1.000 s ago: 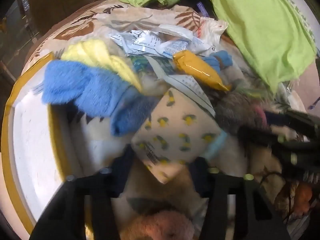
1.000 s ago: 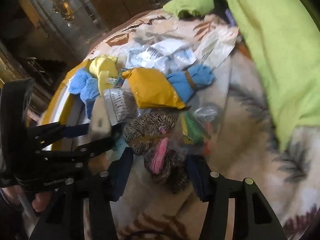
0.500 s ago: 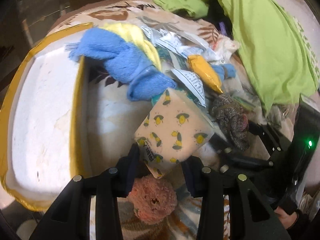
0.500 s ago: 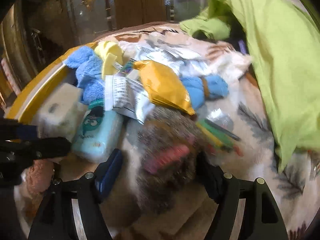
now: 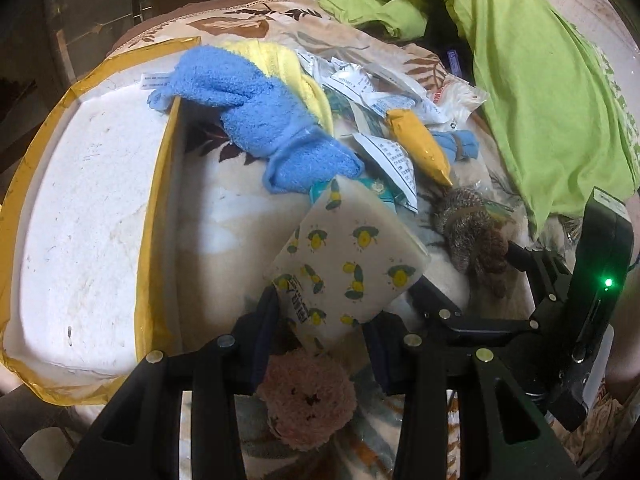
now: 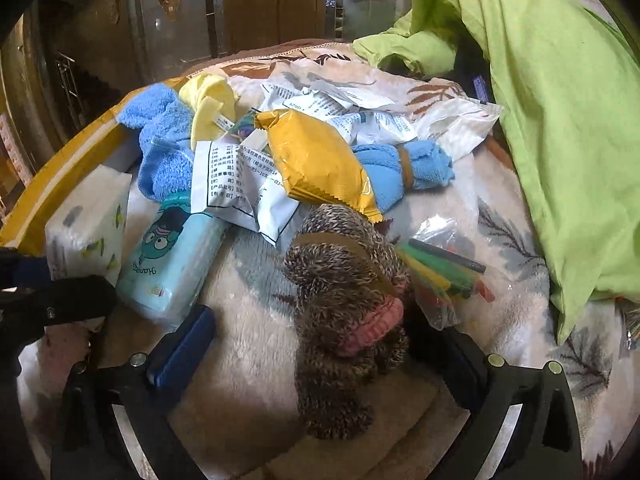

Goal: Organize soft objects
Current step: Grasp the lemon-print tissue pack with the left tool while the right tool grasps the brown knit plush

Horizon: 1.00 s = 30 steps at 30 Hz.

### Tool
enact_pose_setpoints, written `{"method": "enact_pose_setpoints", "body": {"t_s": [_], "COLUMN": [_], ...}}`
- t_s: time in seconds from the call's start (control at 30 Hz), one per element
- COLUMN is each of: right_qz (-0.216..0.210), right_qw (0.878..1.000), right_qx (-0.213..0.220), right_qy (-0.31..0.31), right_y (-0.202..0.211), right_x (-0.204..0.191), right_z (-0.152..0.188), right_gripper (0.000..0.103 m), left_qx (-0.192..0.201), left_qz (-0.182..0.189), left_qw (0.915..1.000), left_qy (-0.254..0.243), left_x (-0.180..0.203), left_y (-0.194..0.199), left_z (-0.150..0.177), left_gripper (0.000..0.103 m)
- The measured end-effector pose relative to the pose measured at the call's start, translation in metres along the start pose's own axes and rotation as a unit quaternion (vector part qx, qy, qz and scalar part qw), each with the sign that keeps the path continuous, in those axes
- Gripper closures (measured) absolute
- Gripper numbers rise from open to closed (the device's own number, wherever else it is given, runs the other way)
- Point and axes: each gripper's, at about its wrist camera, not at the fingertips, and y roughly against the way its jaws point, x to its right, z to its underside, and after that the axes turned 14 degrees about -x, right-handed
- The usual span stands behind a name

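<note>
dim room, wooden glass-paned cabinet (image 6: 248, 12) behind leaf-print blanket (image 6: 256, 352)

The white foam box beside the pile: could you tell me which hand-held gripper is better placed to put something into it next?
Left: the left hand-held gripper already clamps the lemon-print tissue pack next to the foam box.

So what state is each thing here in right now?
Left gripper: shut on the tissue pack, lifted and tilted.
Right gripper: jaws opening, speckled socks lying loose between them.
Foam box: open, empty.
Blue socks: draped over the box rim.
</note>
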Motion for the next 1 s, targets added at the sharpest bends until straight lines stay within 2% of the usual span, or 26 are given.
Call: {"method": "enact_pose_setpoints", "body": {"t_s": [0.47, 1.0], "right_qz": [0.000, -0.001], "right_qw": [1.000, 1.000], "right_qx": [-0.005, -0.002], "right_qy": [-0.003, -0.003], "right_y": [0.001, 0.000], "right_x": [0.000, 0.000], "right_z": [-0.001, 0.000], "right_gripper": [0.001, 0.001], "left_qx": [-0.003, 0.003], "left_qz": [0.002, 0.012], "left_qw": [1.0000, 0.9999], "left_qy": [-0.005, 0.001], "left_x": [0.002, -0.012], "left_y": [-0.004, 0.001], "left_z": [-0.001, 0.002], "left_gripper": [0.062, 0.062]}}
